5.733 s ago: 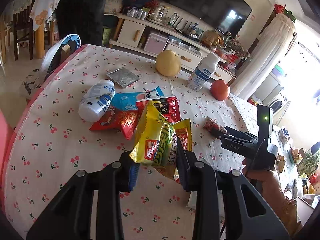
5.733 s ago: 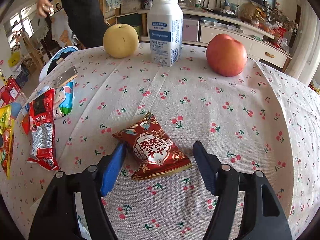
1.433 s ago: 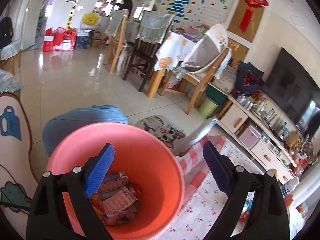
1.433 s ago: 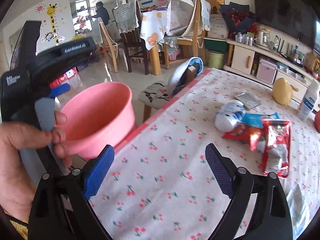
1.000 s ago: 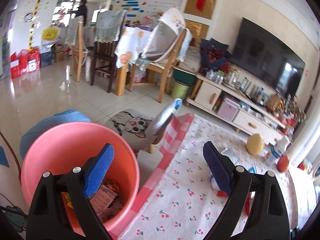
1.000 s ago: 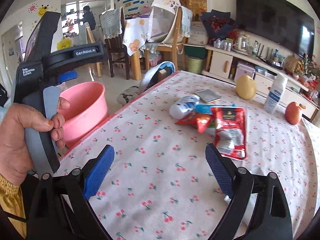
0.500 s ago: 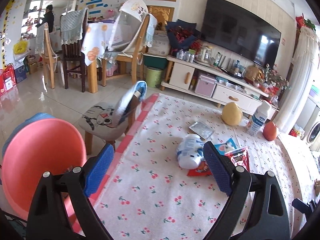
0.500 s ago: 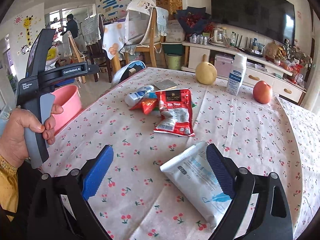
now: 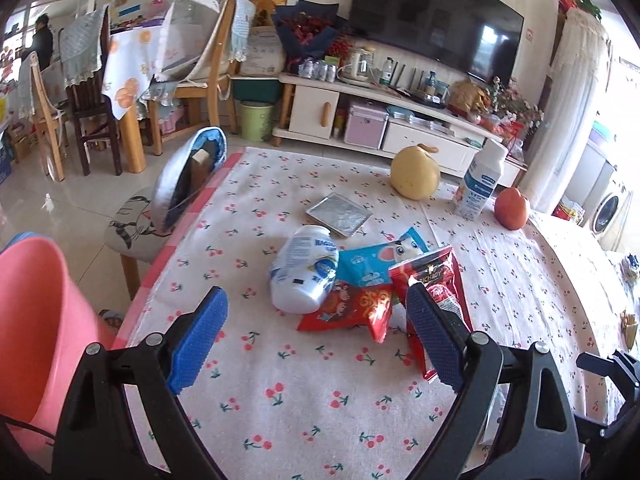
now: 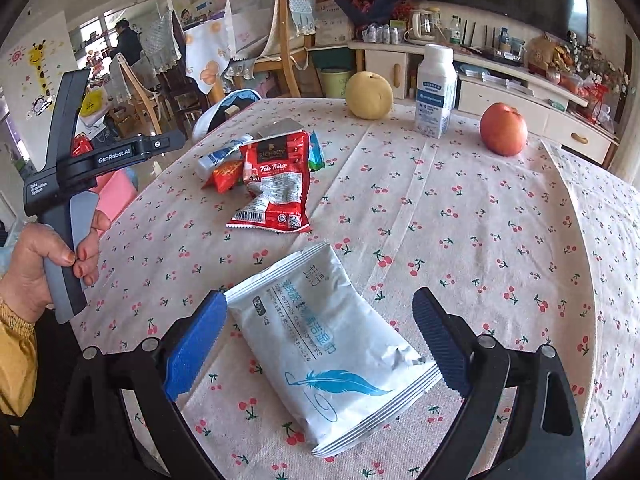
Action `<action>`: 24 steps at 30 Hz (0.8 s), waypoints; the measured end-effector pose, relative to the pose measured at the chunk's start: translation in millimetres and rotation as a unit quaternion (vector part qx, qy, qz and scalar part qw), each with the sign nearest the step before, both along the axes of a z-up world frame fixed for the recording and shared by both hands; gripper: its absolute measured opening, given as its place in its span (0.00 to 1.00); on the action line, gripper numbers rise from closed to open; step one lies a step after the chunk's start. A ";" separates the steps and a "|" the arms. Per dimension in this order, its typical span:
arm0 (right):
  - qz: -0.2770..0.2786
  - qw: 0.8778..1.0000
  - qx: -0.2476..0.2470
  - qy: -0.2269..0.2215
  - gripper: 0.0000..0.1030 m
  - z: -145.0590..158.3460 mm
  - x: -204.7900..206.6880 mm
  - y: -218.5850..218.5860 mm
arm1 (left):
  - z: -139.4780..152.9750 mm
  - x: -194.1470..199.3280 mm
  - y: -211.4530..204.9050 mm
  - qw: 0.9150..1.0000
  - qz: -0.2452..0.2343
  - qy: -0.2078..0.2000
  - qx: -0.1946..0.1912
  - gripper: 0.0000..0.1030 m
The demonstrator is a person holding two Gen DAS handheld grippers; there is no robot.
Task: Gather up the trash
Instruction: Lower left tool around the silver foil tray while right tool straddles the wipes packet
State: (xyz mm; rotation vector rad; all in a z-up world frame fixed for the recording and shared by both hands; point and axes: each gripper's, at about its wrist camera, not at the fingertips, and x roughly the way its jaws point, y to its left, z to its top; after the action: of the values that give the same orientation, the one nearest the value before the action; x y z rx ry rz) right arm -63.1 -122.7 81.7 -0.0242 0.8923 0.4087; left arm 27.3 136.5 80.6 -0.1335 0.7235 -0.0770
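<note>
A cherry-print tablecloth [image 9: 320, 408] fills both views. The left gripper [image 9: 316, 332] is spread wide and empty at the lower centre of its frame; above its tips lie a white bottle [image 9: 304, 276] and red wrappers [image 9: 404, 300], with a pink bin [image 9: 36, 320] at the left edge. The right gripper [image 10: 320, 340] is also released, its pads flanking without touching a white wipes pack [image 10: 332, 352] at lower centre.

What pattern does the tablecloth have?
The tablecloth is off-white with small red cherries on green stems; the right wrist view shows it best.
</note>
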 end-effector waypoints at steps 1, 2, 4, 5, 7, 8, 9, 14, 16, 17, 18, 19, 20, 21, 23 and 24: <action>0.006 1.000 0.000 0.005 0.90 -1.3 -0.2 1.4 | -0.9 4.2 -1.5 1.000 -0.003 0.005 -0.004 0.89; 0.012 1.000 -0.002 0.007 0.90 -2.1 -0.3 3.5 | -2.2 8.1 -2.6 1.000 -0.004 0.010 -0.008 0.89; 0.022 1.000 -0.007 0.009 0.90 -3.3 0.3 8.2 | -3.9 14.7 -6.0 1.000 -0.003 0.016 -0.006 0.89; 0.027 1.000 -0.010 0.011 0.90 -3.9 0.4 10.4 | -5.1 20.2 -9.6 1.000 -0.003 0.021 0.001 0.89; 0.032 0.999 -0.014 0.014 0.90 -5.0 0.9 12.4 | -5.1 29.8 -17.4 1.000 -0.006 0.024 0.016 0.89; 0.032 0.999 -0.012 0.015 0.90 -5.2 1.8 12.0 | -3.9 35.7 -22.6 0.999 -0.008 0.025 0.027 0.89; 0.031 0.999 -0.009 0.016 0.90 -5.0 2.4 11.3 | -1.2 42.2 -28.1 0.999 -0.012 0.023 0.037 0.89; 0.021 0.999 0.014 0.019 0.90 -1.5 7.4 1.0 | 4.4 84.7 -51.7 0.993 -0.056 0.033 0.097 0.89; 0.013 0.999 0.020 0.021 0.90 -1.7 10.8 -4.3 | 0.9 108.1 -51.4 0.992 -0.068 0.053 0.097 0.89; 0.011 0.999 0.023 0.024 0.90 -2.2 12.2 -6.4 | -1.4 120.2 -49.1 0.991 -0.072 0.064 0.096 0.89; 0.011 0.999 0.025 0.029 0.90 -3.1 13.8 -8.1 | -3.9 128.8 -47.5 0.990 -0.076 0.072 0.093 0.89; 0.011 0.999 0.026 0.034 0.90 -4.4 15.2 -9.5 | -6.4 136.7 -45.5 0.989 -0.082 0.080 0.088 0.89; 0.009 0.999 0.027 0.041 0.90 -6.4 16.8 -11.2 | -9.2 143.2 -43.8 0.989 -0.089 0.089 0.083 0.89; 0.009 0.998 0.029 0.048 0.90 -8.7 18.2 -12.3 | -13.7 150.3 -42.3 0.987 -0.096 0.099 0.077 0.89; 0.013 0.997 0.040 0.066 0.90 -13.5 21.1 -14.3 | -21.9 160.4 -41.3 0.984 -0.110 0.121 0.065 0.89; 0.013 0.996 0.045 0.071 0.90 -15.4 22.4 -15.0 | -27.2 163.9 -41.2 0.983 -0.118 0.130 0.059 0.89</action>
State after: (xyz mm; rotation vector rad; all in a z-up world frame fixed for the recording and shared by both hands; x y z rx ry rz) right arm -40.8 -137.7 66.3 0.0756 1.0138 0.4793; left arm 191.3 95.2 53.4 0.0583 1.0005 -0.2454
